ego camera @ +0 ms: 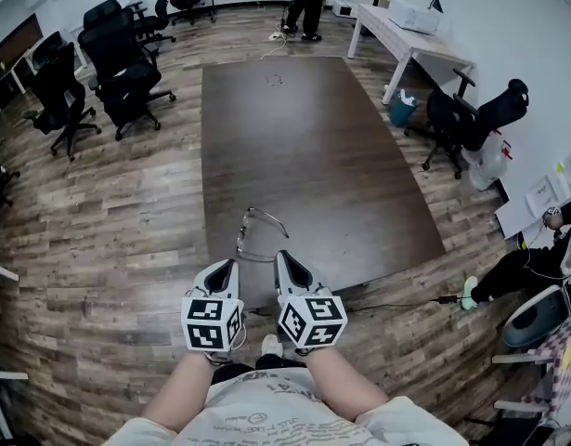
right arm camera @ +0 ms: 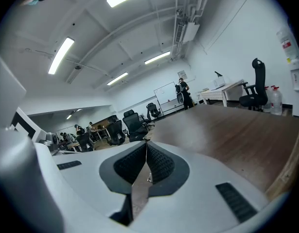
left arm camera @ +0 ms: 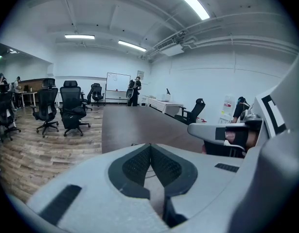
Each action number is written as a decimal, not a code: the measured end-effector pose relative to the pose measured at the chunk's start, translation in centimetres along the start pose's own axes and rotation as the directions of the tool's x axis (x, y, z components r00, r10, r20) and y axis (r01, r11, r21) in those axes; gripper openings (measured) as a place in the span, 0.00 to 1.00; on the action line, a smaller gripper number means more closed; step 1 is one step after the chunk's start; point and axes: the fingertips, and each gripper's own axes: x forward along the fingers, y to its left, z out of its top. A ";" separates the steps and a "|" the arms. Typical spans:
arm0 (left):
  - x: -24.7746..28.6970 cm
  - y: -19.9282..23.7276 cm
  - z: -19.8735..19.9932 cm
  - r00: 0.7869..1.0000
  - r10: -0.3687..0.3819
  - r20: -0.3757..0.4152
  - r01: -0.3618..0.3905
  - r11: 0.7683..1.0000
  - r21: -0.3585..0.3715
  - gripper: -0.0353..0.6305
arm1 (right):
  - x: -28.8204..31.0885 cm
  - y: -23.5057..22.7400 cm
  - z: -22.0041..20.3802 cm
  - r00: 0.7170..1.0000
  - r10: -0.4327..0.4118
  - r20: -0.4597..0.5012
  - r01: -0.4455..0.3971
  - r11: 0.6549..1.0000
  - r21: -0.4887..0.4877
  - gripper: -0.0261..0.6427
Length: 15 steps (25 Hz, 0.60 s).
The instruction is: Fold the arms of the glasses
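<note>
Glasses (ego camera: 255, 234) on table (ego camera: 304, 137) near its front edge, just ahead of your grippers. Left gripper (ego camera: 229, 265) jaws together. Right gripper (ego camera: 282, 256) jaws together too. Frame shows as thin wire only; can't tell if either tip touches it.

left claw (ego camera: 230, 265) and right claw (ego camera: 280, 257) side by side out front, both with jaws together

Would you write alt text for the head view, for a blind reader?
The left hand-held gripper and right hand-held gripper, jaws together, point at thin-framed glasses near the front edge of a dark table. Black office chairs stand on the wood floor at left.
</note>
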 end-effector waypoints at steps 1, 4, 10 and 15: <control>0.2 0.0 -0.2 1.000 -0.002 -0.010 0.002 1.000 0.001 0.08 | 0.1 -0.2 -0.3 1.000 0.001 -0.008 0.000 1.000 0.006 0.06; 0.7 0.2 -1.1 0.999 -0.005 -0.041 0.005 1.000 -0.003 0.08 | 0.5 -0.5 -1.1 0.999 0.007 -0.034 -0.007 1.000 0.008 0.06; 2.4 1.0 -1.4 0.997 -0.009 -0.071 0.008 1.000 -0.025 0.08 | 1.3 -1.0 -1.4 0.998 0.012 -0.056 -0.011 1.000 0.004 0.06; 4.5 2.8 -1.3 0.995 -0.024 -0.095 0.021 0.999 -0.024 0.08 | 2.4 -1.9 -1.8 0.997 -0.018 -0.069 0.018 1.000 0.008 0.06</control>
